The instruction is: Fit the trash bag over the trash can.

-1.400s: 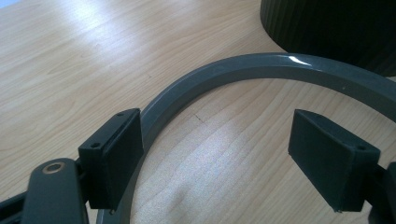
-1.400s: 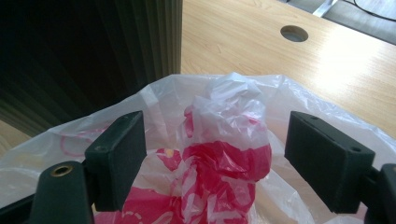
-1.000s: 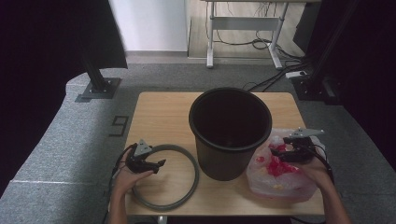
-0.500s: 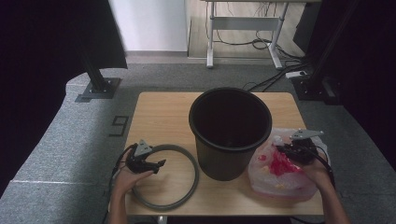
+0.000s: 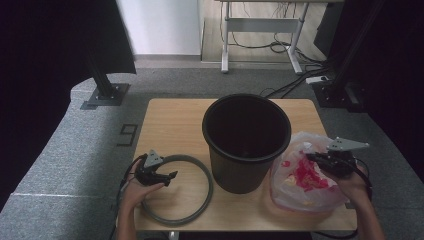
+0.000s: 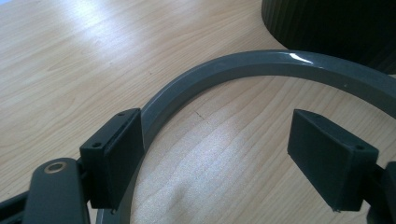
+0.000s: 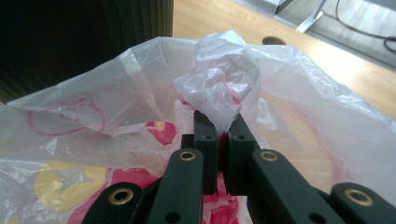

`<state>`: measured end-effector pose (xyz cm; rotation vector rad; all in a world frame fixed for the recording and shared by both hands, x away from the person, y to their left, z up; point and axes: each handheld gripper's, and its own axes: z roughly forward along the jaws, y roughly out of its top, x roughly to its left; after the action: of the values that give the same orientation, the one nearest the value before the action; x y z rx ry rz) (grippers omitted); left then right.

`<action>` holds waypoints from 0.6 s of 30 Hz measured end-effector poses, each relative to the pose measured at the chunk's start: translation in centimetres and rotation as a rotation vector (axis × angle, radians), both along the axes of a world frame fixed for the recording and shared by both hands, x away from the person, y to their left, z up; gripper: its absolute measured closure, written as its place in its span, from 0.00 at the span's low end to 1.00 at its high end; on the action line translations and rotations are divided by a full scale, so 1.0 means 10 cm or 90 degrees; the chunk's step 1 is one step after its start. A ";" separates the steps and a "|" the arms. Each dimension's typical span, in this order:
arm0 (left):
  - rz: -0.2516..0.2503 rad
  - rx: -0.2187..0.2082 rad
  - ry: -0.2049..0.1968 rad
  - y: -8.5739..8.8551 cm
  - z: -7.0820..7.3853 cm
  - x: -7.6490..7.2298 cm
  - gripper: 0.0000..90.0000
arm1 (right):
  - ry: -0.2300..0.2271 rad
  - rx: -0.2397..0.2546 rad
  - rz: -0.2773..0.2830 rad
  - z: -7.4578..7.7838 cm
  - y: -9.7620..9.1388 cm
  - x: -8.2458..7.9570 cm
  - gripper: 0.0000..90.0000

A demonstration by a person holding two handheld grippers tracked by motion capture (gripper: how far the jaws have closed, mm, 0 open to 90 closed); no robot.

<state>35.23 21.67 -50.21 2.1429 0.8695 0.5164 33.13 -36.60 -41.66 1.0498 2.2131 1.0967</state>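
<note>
A thin clear plastic bag point(image 5: 305, 180) with red and yellow print lies at the table's right, beside a black bucket point(image 5: 246, 140). My right gripper point(image 5: 320, 161) has just closed its jaws on a bunched fold of the bag point(image 7: 219, 93), pinched tight between the pads and lifted a little. On the left lies a grey ring point(image 5: 195, 187), flat on the wood. My left gripper point(image 5: 169, 176) stands open over the ring's near-left arc point(image 6: 196, 79), one pad point(image 6: 114, 154) outside the band and the other point(image 6: 329, 163) inside it, neither pressing.
The wooden table point(image 5: 170, 125) has bare room behind the ring and left of the bucket. Grey carpet surrounds it, with a stand base point(image 5: 105, 95) at the back left and a desk frame with cables point(image 5: 260, 30) farther off.
The right gripper shut on the bag's top fold and rose slightly, pulling the plastic up. The left hand and the ring stayed where they were.
</note>
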 end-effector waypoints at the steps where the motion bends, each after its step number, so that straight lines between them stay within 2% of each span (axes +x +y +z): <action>1: 0.000 0.000 0.000 0.00 0.00 0.00 0.21 | -0.006 0.001 -0.002 0.03 -0.02 -0.02 0.96; 8: 0.004 -0.005 -0.003 0.01 0.01 -0.01 0.21 | -0.037 0.025 0.000 0.19 -0.11 -0.10 0.96; 18: 0.003 -0.004 -0.002 0.01 0.01 0.00 0.21 | -0.057 0.028 0.014 0.34 -0.12 -0.18 0.97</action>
<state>35.18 21.81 -50.13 2.1340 0.8732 0.5178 31.37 -37.80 -38.30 0.9770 2.1443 1.1834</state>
